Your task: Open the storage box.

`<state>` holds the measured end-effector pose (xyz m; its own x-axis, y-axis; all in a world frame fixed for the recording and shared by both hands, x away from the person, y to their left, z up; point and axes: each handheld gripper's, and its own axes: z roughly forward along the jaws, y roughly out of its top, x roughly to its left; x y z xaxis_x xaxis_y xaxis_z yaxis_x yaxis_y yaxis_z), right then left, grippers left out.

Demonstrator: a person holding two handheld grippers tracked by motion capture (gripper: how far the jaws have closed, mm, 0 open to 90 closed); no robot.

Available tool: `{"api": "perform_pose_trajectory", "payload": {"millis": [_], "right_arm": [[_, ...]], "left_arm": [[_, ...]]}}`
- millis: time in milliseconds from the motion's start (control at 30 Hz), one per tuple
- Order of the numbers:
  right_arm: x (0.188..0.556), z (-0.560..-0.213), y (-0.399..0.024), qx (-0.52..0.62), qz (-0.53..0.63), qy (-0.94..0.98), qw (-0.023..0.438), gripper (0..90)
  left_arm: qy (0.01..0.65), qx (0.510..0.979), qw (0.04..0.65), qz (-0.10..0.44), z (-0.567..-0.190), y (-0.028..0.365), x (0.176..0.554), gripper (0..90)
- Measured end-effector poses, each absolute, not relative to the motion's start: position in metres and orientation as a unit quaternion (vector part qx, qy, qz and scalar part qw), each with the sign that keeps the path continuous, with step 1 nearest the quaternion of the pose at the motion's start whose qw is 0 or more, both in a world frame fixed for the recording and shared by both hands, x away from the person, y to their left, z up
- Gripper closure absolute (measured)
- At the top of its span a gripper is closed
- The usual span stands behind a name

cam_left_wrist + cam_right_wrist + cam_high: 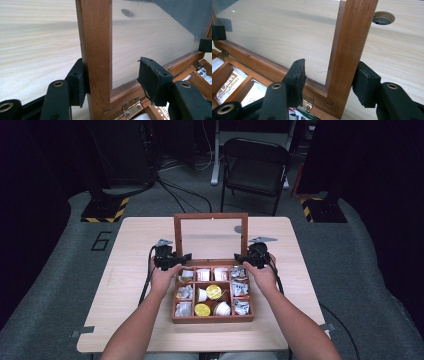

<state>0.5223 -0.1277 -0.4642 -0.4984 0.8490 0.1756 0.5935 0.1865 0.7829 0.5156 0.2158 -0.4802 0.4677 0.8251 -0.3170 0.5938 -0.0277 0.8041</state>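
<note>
A pale wooden table (140, 240) carries the landmark for everything here: a reddish-brown wooden box with small compartments (212, 319), sitting near the table's middle, just in front of the person. Rising upright from the box's far edge is its hinged lid (210, 215), a wooden frame around a clear pane, joined to the box by small brass hinges (131, 109).

The left gripper (169, 260) stands at the lid's left upright, just above the box's back corner. In the left gripper view one pad touches the outer face of that upright while the other stands off in front of the pane, so the jaws straddle the wood at a middling gap without clamping it. The right gripper (248, 258) stands at the lid's right upright; in the right gripper view both of its pads stand a little apart from the wood, again a loose straddle and no grip.

Inside the box lie white and silver sachets (240, 289), white portion cups (222, 308) and yellow-lidded cups (214, 291).

By my reading the lid is light and stiff in its frame, but the pane looks fragile and slick, so pads belong on the wooden uprights, never the pane. Held low near the hinges it gives little leverage; guide it evenly on both sides so the hinges don't twist
</note>
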Motion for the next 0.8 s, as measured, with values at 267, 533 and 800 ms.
{"api": "perform_pose_trajectory", "payload": {"millis": [267,533,800], "right_arm": [[0.5251,-0.4657,-0.1282,0.484,0.421,0.753,0.144,47.0],[0.5242,-0.4646,-0.1277,0.487,0.414,0.755,0.148,47.0],[0.5251,-0.4645,-0.1272,0.499,0.412,0.750,0.140,46.9]], "left_arm": [[0.509,0.712,0.473,0.104,-0.4785,0.2159,0.5212,43.0],[0.511,0.709,0.474,0.101,-0.4787,0.2150,0.5217,43.1],[0.518,0.709,0.469,0.094,-0.4786,0.2152,0.5242,42.9]]}}
